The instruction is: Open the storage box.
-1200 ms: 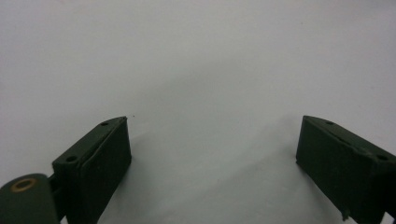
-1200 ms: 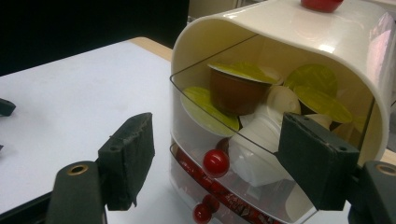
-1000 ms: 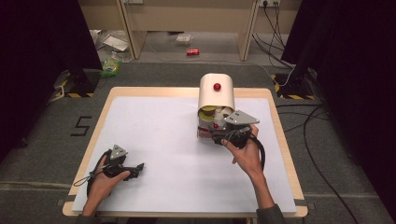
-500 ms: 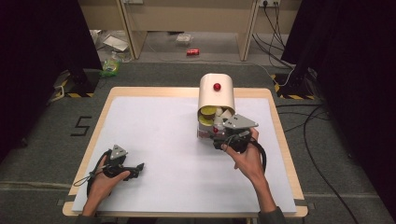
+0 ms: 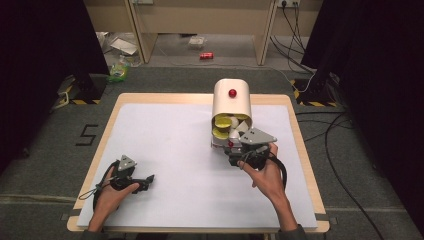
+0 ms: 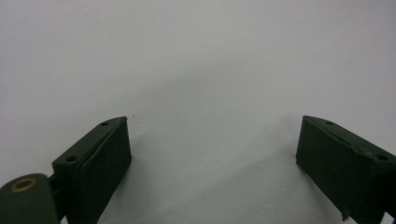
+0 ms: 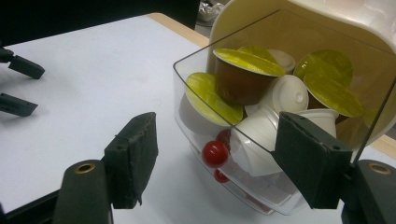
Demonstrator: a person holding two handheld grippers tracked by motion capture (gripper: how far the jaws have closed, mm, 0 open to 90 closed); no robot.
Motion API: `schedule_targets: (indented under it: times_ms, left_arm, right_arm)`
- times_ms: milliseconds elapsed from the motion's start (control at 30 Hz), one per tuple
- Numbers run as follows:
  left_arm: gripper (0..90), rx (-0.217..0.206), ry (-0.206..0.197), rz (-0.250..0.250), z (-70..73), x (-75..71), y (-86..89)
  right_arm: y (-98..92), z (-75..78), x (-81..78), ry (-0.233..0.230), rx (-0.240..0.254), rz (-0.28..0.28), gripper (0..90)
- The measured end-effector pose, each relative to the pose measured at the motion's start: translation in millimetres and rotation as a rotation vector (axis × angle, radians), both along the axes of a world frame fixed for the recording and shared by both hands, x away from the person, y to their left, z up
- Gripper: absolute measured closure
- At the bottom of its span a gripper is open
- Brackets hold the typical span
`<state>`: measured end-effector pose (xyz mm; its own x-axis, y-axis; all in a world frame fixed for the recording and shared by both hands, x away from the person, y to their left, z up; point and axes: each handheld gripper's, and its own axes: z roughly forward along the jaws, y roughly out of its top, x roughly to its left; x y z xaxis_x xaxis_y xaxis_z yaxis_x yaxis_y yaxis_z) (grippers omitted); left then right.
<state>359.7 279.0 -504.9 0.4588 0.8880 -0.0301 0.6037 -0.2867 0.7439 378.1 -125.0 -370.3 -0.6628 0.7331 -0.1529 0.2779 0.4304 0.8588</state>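
Note:
A cream capsule dispenser with a red knob on top stands at the back right of the white table. Its clear drawer is tipped open and holds several capsules, some with yellow-green lids, some white. A small red knob sits on the drawer's front. My right gripper is open, with its jaws on either side of that knob and apart from it; in the high view the right gripper is just in front of the drawer. My left gripper rests open near the front left, nothing between its jaws.
The left gripper's jaws appear far off in the right gripper view. The wooden table edge runs close behind the dispenser's right side. On the floor beyond lie a red can and cables.
My right gripper has drifted slightly toward the near edge of the table, still at the drawer's front. The left hand and its gripper have not moved.

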Motion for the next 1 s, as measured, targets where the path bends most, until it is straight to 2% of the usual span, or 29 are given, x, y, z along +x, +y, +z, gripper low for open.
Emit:
schedule_targets:
  times_ms: [233,733,1000]
  left_arm:
    - [9.3,-0.001,0.0,-0.001,0.0,0.2,0.2]
    - [9.3,-0.001,0.001,-0.001,0.0,0.2,0.2]
    - [9.3,-0.001,0.001,-0.001,0.0,0.2,0.2]
  right_arm:
    - [-1.2,-1.7,-6.7,0.004,0.008,0.008,30.7]
    - [-0.4,-3.9,-15.9,-0.001,-0.007,0.016,30.6]
    - [-2.3,-3.8,-19.8,0.013,-0.012,0.03,31.7]
